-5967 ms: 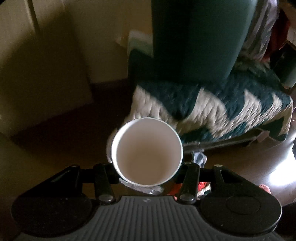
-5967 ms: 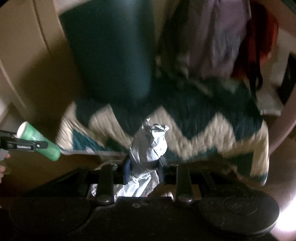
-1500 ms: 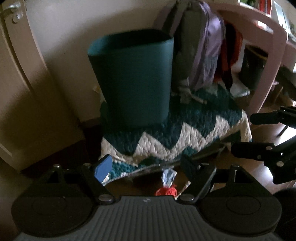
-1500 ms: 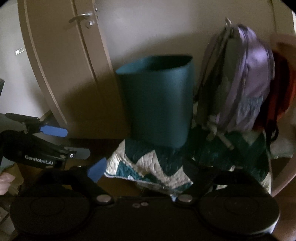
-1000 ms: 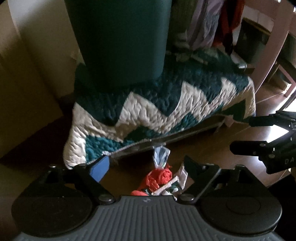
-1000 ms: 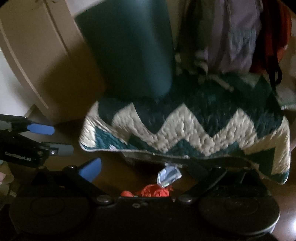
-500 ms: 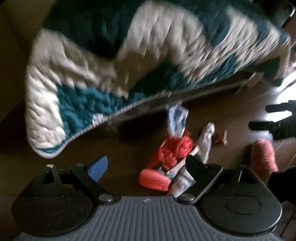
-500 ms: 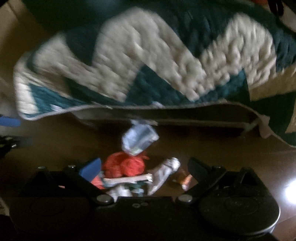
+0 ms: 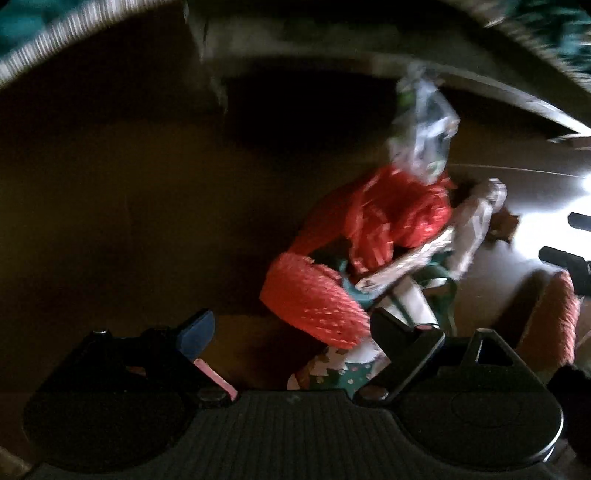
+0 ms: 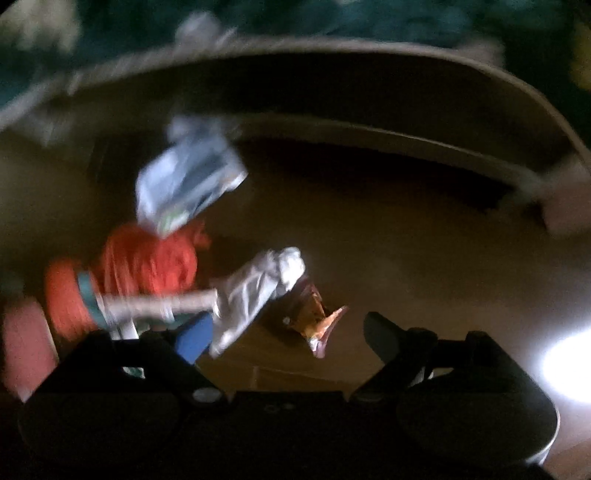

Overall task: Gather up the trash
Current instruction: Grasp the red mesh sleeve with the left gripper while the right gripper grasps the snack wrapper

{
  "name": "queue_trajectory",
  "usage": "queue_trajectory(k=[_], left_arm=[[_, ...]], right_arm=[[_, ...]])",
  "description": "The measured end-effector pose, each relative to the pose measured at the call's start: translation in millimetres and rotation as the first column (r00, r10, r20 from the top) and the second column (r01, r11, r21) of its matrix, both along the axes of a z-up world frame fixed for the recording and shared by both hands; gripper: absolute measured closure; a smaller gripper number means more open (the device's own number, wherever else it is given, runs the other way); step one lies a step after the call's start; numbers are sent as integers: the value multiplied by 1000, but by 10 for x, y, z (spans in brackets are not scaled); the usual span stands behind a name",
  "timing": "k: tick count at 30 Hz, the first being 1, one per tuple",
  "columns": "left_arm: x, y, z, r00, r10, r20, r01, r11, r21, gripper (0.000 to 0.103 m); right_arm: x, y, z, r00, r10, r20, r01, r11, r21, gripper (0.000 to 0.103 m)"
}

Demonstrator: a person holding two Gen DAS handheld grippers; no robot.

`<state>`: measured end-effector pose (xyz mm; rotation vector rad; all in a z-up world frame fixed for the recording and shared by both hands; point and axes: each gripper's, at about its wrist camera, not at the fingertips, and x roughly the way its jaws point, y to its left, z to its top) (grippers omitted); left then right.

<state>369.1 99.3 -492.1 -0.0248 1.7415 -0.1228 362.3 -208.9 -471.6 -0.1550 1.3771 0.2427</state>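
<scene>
A pile of trash lies on the dark wooden floor: a red mesh bag, a red dotted piece, a clear plastic wrapper and crumpled white paper. My left gripper is open and empty, low over the pile's near edge. In the right wrist view the red mesh, the clear wrapper, the white paper and a small orange wrapper show. My right gripper is open and empty, just above the orange wrapper.
The edge of the green and white quilt hangs over a low frame behind the pile. A pinkish-red roll lies at the right. Both views are blurred and dim.
Both grippers have dropped closer to the floor and the trash pile. The pile now fills the views; the bin and quilt top have slid out of view.
</scene>
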Motion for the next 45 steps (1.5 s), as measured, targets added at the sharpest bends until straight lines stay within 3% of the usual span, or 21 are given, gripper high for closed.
queue_trajectory(k=[2,5,8,11,15,19,20,22,24,26,32,35,39,45], left_arm=[[1,32,-154,999,42,-29,-42,999,7,11],[-3,108,-335,990,122,-66,-121,993,16,11],[-27,218,-527,968,219,-125,-219,976,14,11],[-60,302,-667,943,282,-177,-290,957,-15,11],[-116,328,-812,920,312,-239,-328,944,-32,11],[-171,301,-886,915,318,-246,-339,940,-44,12],[-171,297,-890,917,318,-243,-339,939,-50,17],[-165,323,-868,915,315,-250,-342,937,-70,31],[-177,350,-871,902,336,-271,-373,922,-99,52],[-196,326,-891,900,342,-270,-380,919,-101,61],[-205,317,-718,923,312,-226,-346,929,-133,88],[-207,345,-576,941,285,-180,-310,942,-126,91],[-200,387,-434,943,292,-159,-312,943,-120,92],[-216,449,-20,953,285,-102,-298,942,-153,92]], right_arm=[[3,48,-151,996,88,-20,-88,996,-19,16],[66,97,-336,990,138,-36,-139,989,-40,18],[121,154,-503,976,210,-50,-213,975,-66,21],[102,279,-627,935,350,-53,-353,930,-105,22],[6,437,-752,843,532,-80,-538,830,-145,23],[-55,476,-857,803,585,-115,-596,786,-165,30],[-66,474,-878,800,588,-120,-600,783,-166,35],[-83,471,-905,798,589,-128,-602,779,-175,43],[-96,445,-928,797,589,-133,-604,776,-181,54],[-123,439,-940,795,591,-136,-607,773,-186,62],[-214,441,-946,786,602,-138,-617,754,-225,69],[-218,452,-894,801,583,-139,-599,771,-216,72],[-227,402,-712,834,537,-126,-551,812,-192,74],[-197,264,-151,904,418,-88,-427,894,-140,74]])
